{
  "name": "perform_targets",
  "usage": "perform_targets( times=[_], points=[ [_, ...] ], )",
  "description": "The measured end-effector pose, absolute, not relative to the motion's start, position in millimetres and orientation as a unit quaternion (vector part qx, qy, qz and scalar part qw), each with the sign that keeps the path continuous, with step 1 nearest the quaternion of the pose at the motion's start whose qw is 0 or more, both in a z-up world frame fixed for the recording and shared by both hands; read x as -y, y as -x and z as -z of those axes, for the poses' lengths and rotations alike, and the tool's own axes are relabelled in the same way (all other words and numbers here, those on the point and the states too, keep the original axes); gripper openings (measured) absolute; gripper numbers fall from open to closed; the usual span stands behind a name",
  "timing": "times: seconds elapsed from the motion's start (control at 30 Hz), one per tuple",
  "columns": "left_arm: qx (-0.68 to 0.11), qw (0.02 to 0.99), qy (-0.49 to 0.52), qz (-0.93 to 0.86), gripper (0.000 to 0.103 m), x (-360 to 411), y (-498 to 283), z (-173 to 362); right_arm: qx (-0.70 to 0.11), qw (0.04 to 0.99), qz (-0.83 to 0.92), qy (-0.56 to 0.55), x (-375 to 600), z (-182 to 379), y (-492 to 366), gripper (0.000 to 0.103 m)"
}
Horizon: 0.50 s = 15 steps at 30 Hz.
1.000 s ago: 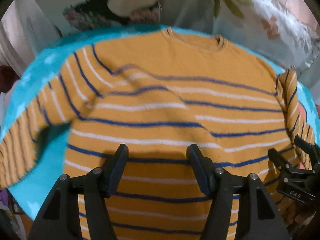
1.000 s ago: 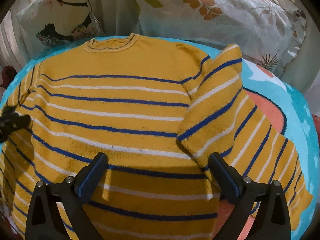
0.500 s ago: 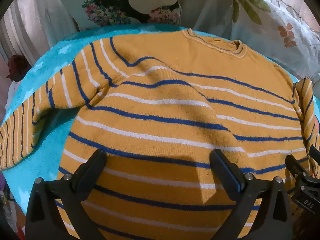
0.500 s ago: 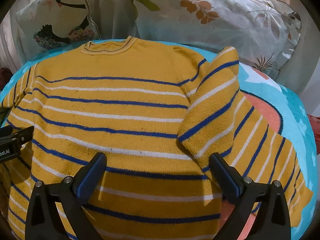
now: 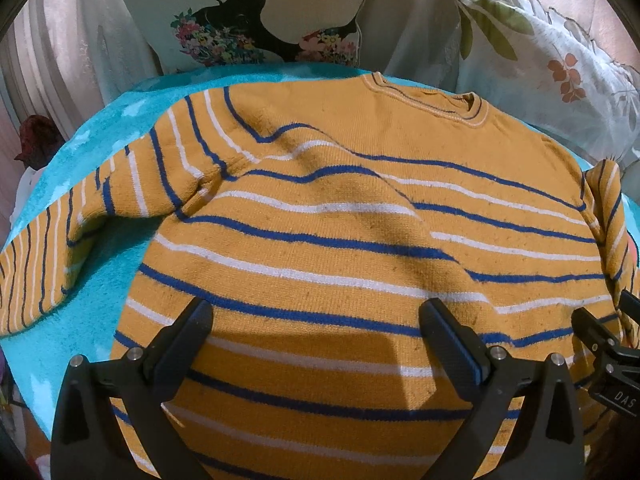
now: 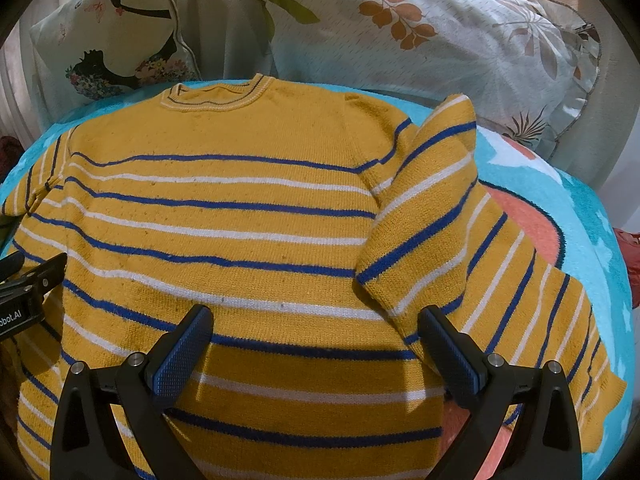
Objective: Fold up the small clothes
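Note:
A small mustard-yellow sweater with blue and white stripes lies flat, collar away from me, on a turquoise towel. It also shows in the right wrist view. Its left sleeve stretches out to the left. Its right sleeve lies crumpled and partly folded at the shoulder. My left gripper is open and empty above the sweater's lower body. My right gripper is open and empty above the lower body, next to the right sleeve.
Patterned pillows and a bird-print cushion lean at the far edge of the towel. The right gripper shows at the right edge of the left wrist view. The left gripper shows at the left edge of the right wrist view.
My left gripper opened wide from nearly closed and pulled back, so more of the sweater and cushion shows. My right gripper stayed open and barely moved.

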<state>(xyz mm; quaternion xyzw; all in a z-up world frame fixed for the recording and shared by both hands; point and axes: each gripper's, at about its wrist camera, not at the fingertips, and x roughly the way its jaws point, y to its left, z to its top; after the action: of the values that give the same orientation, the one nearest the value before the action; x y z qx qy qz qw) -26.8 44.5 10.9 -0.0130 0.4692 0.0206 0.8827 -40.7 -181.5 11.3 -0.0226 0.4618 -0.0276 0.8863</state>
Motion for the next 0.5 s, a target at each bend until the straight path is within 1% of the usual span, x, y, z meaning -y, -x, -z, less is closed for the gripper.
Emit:
perform_targets(
  times=[0.33, 0.5],
  points=[
    [-0.464, 0.885, 0.015, -0.026, 0.103, -43.6, 28.4, -11.1, -0.465, 0.885, 0.03, 0.024, 183.3, -10.6, 40.2, 0.103],
    [-0.464, 0.885, 0.014, -0.029, 0.103, -42.3, 26.9, -10.4, -0.51, 0.858, 0.052, 0.011, 183.8, -14.6, 28.5, 0.103]
  ],
)
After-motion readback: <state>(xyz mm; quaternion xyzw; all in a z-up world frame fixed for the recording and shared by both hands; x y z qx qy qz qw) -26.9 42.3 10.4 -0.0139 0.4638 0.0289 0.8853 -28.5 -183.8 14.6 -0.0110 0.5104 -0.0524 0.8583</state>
